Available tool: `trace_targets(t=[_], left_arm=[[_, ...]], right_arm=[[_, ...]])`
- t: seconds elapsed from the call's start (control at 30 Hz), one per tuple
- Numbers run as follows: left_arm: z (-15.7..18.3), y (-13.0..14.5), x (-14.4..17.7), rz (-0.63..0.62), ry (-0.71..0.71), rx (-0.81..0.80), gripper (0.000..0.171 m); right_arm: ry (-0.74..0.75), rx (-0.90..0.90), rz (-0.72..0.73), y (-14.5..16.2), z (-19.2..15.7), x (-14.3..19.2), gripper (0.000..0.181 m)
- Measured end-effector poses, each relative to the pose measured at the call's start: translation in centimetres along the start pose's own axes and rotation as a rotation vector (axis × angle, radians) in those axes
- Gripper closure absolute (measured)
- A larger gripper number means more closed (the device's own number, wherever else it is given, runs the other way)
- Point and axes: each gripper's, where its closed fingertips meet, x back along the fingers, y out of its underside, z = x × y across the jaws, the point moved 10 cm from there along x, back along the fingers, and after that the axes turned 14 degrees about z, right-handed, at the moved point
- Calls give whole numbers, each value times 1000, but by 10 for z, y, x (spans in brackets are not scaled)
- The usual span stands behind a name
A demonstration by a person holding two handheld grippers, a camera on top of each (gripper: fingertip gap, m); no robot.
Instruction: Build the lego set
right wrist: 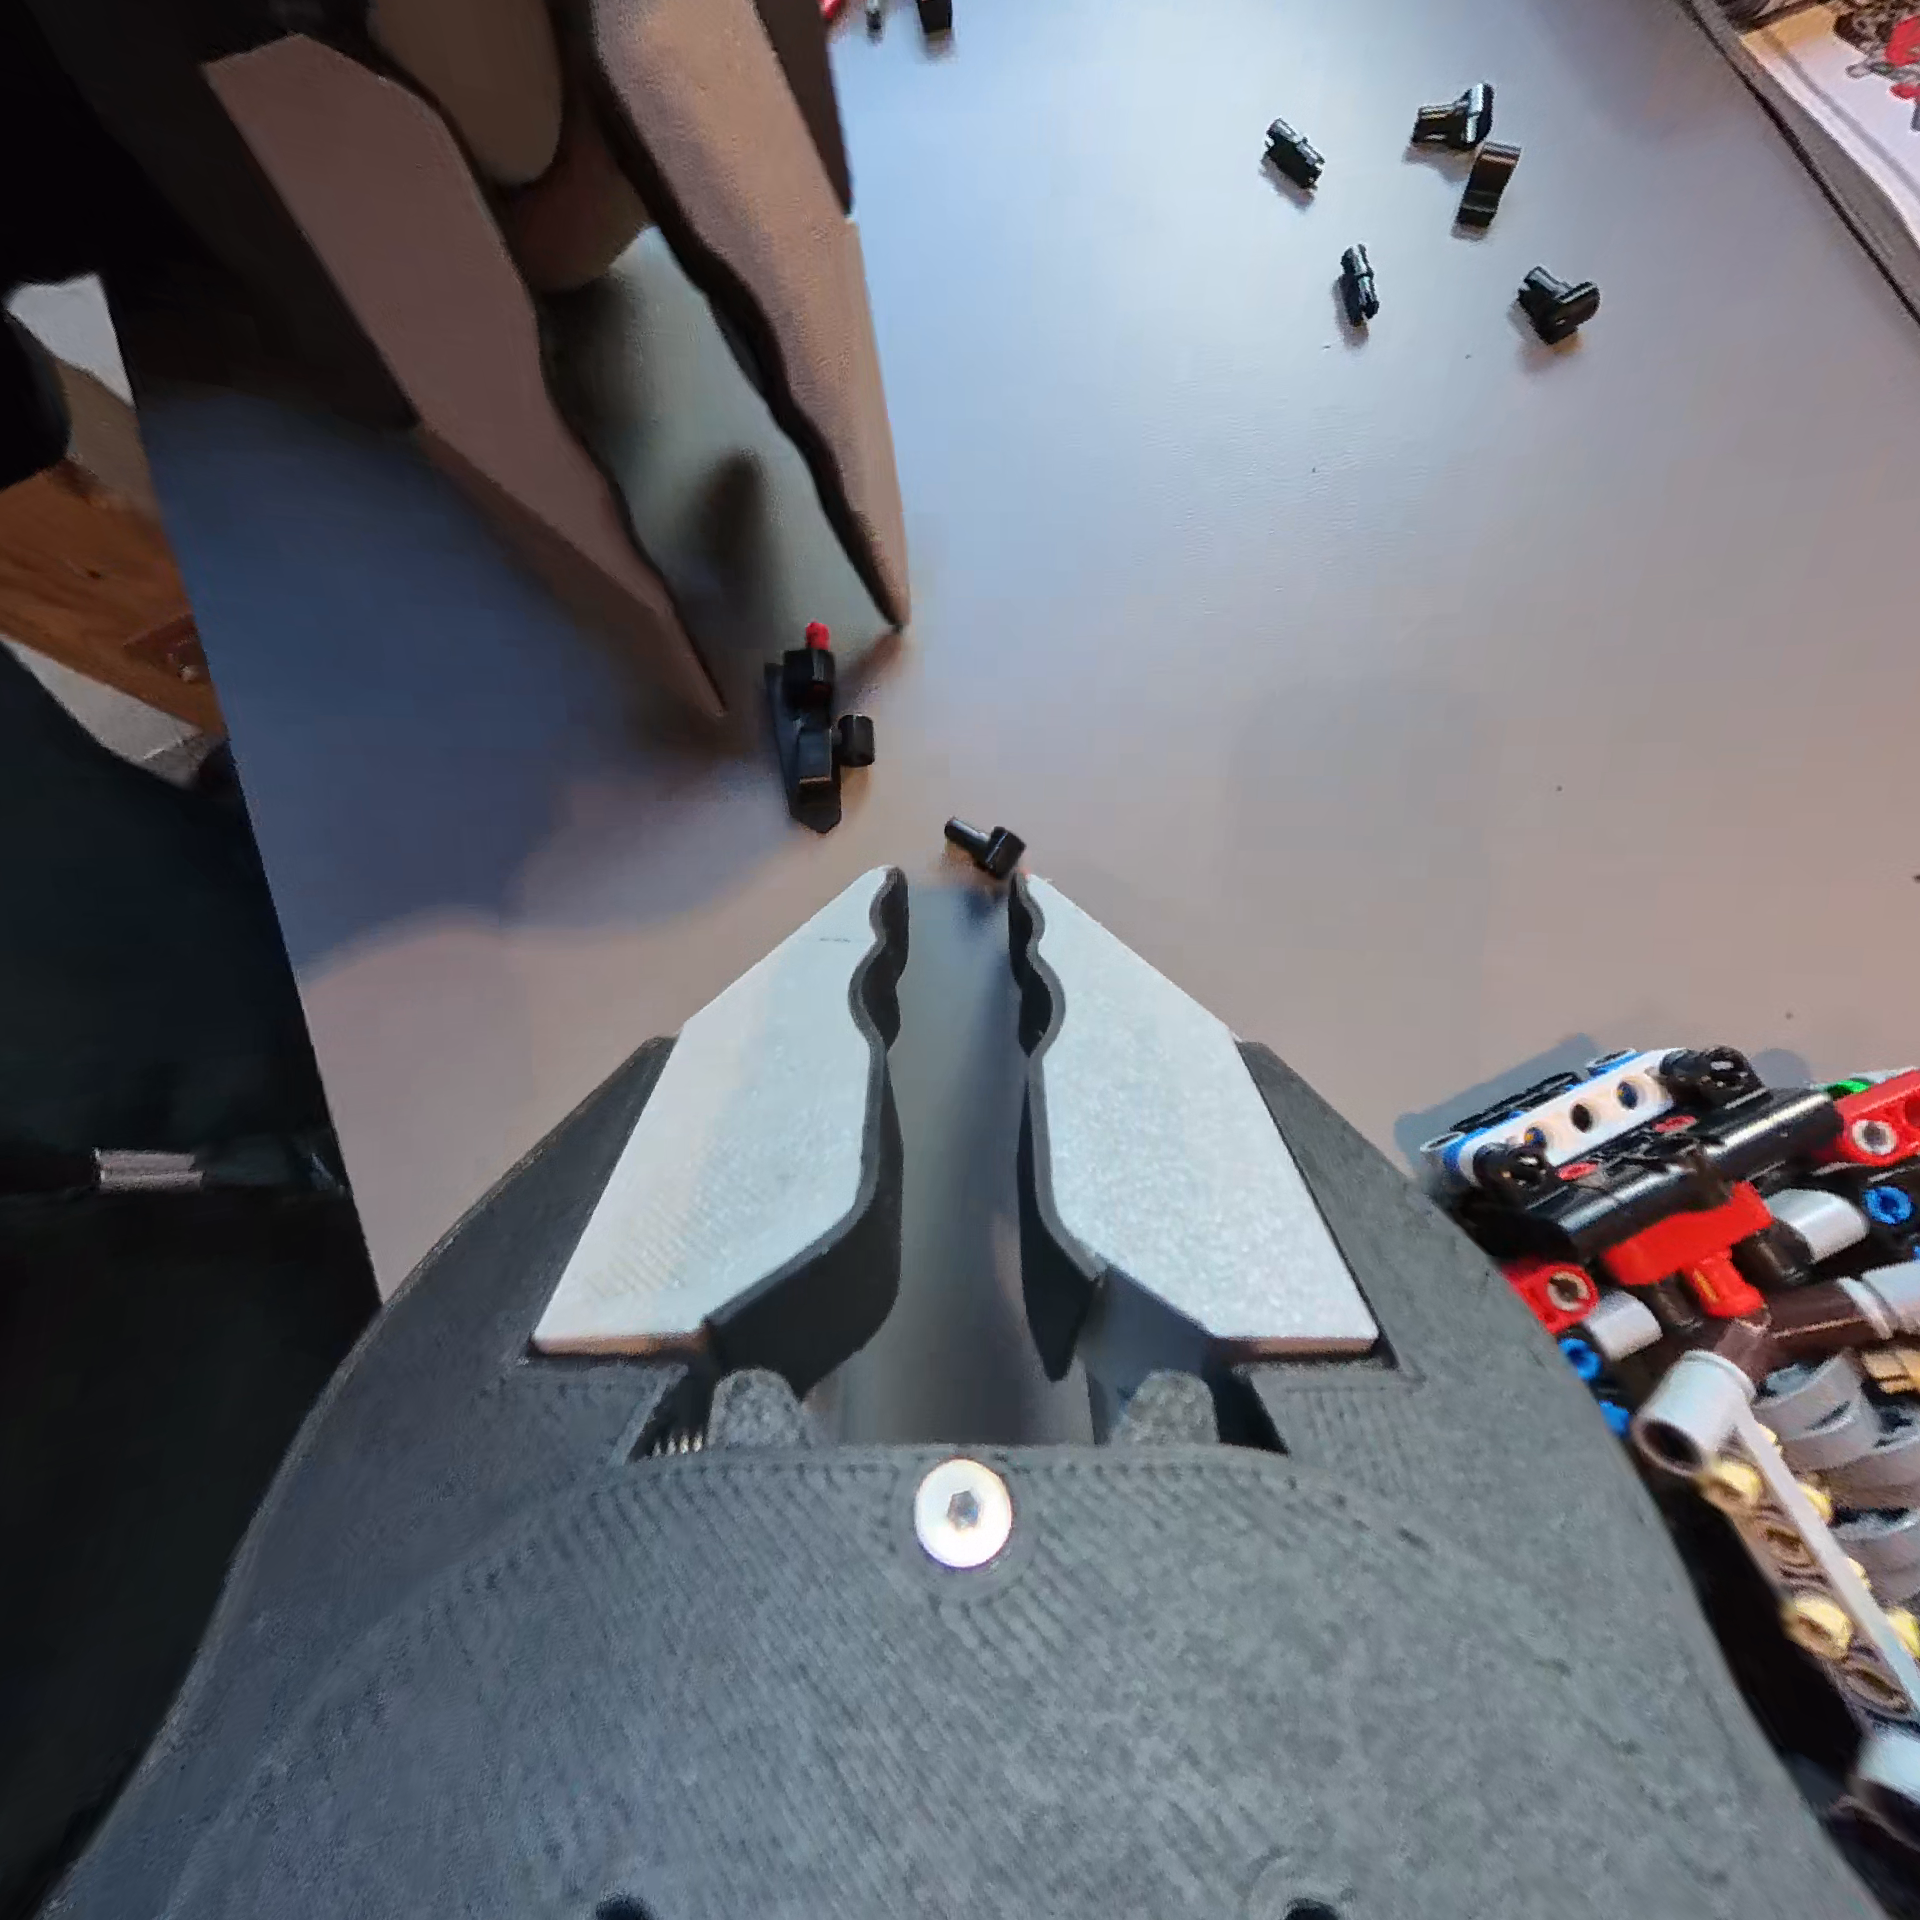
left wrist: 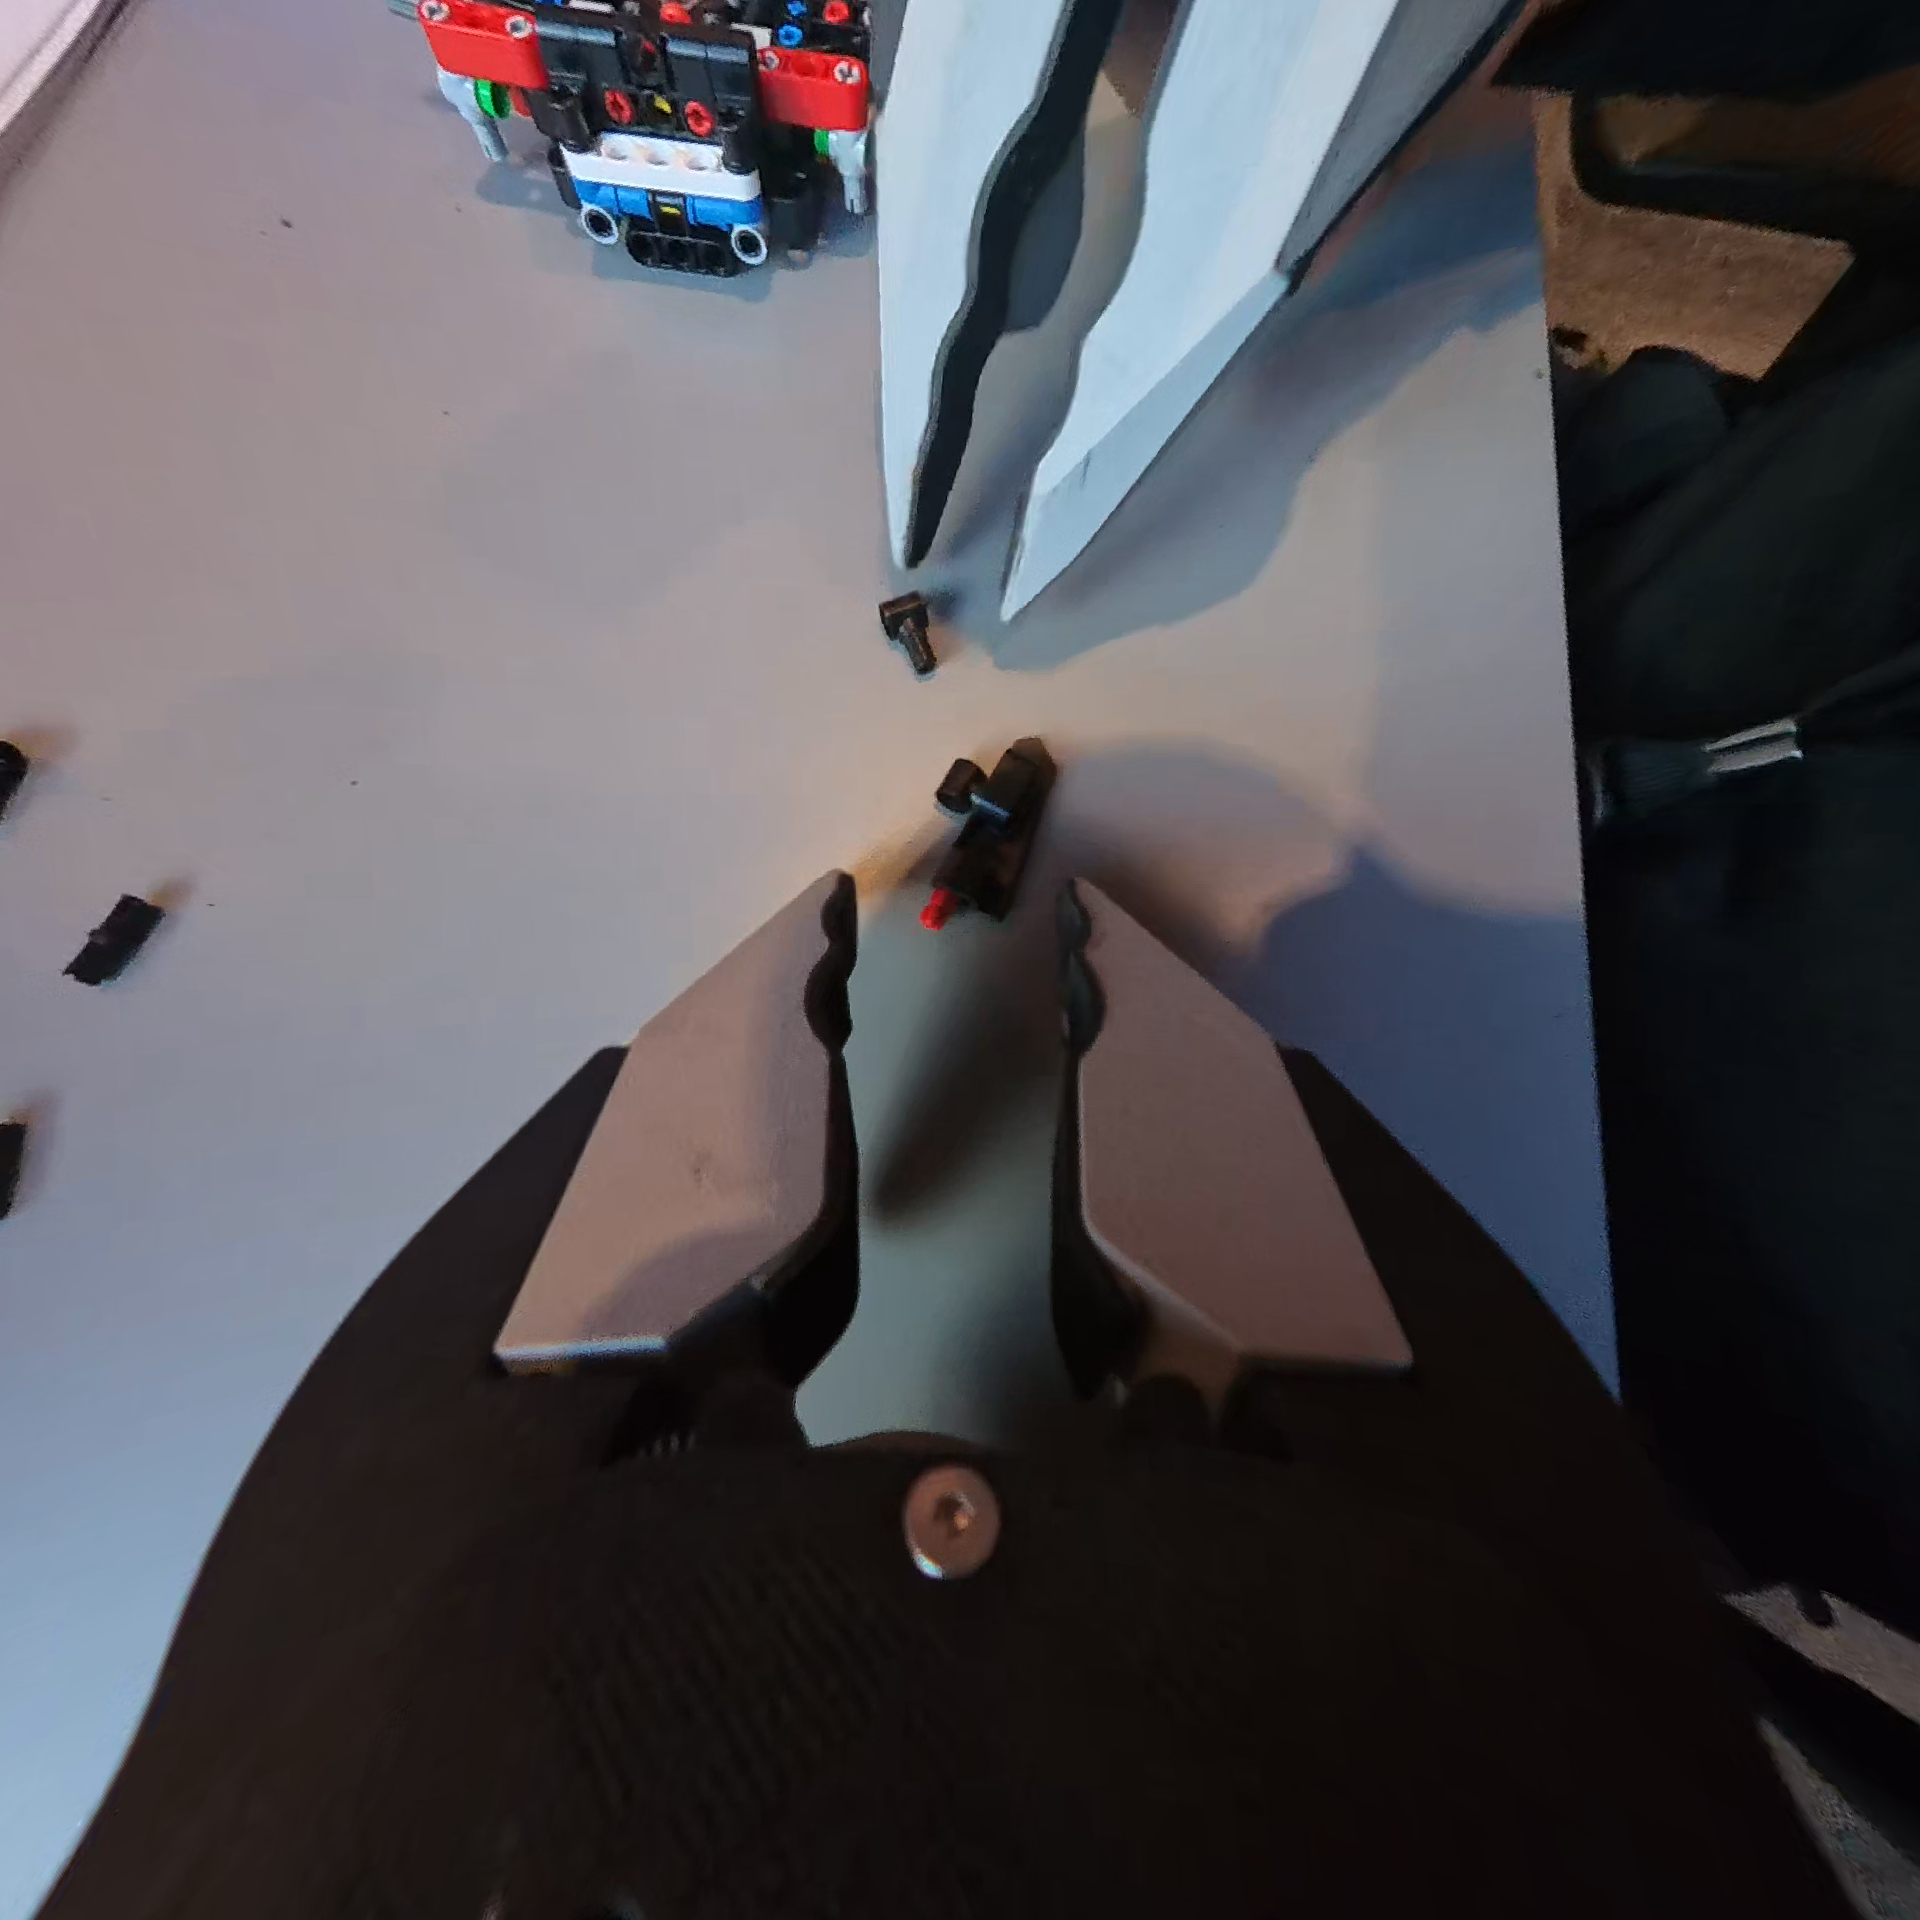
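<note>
A small black assembly with a red pin lies on the grey table, just ahead of my left gripper, which is open and empty. It also shows in the right wrist view, at the left gripper's tips. A small black pin connector lies just in front of my right gripper, whose jaws are slightly apart and empty. In the left wrist view the connector lies by the right gripper's tips. The part-built model of red, black, white and blue stands farther back.
The model sits close to the right gripper's right side. Several loose black pieces lie at the far right, near a printed booklet. More black pieces lie at the left. The table edge runs close to the right of both grippers. The tips of one gripper are about 6 cm away from the tips of the other.
</note>
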Motion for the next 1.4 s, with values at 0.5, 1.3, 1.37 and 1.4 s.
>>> trace_targets(t=[0.5, 1.3, 1.37, 1.4], left_arm=[[-2, -2, -10, 16, 156, -112, 160], [32, -27, -51, -22, 563, -376, 136], [33, -25, -51, -10, 572, -381, 145], [34, -24, -51, 0, 579, -391, 152]], right_arm=[[-261, 480, -153, -14, 10, -15, 176], [-172, 301, -182, 26, -63, 42, 178], [-150, 316, -190, 26, -65, 43, 178], [-143, 326, -193, 25, -66, 42, 178]])
